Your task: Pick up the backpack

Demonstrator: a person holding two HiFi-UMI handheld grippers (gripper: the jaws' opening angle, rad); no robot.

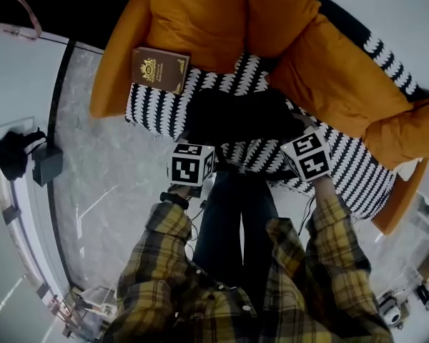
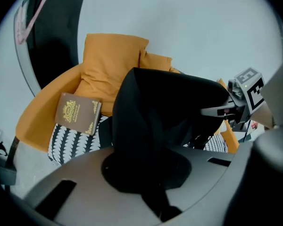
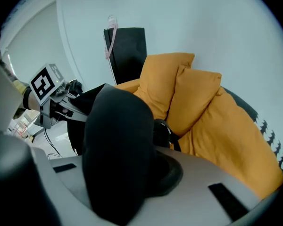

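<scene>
1. my left claw point(image 2: 146, 173) is clamped shut on a fold of the black backpack point(image 1: 236, 116), and my right claw point(image 3: 127, 173) is clamped on another fold at its far side.
2. the backpack hangs between the two claws over the patterned seat point(image 1: 157, 109), in front of the orange cushions point(image 1: 200, 20) and near the brown book point(image 1: 159, 68).
3. the grasp is done. the bag looks mostly off the seat, but its underside is hidden. what is left, i judge, is raising it fully clear.

Left hand-held gripper point(image 2: 142, 169) and right hand-held gripper point(image 3: 126, 169) clamped.
</scene>
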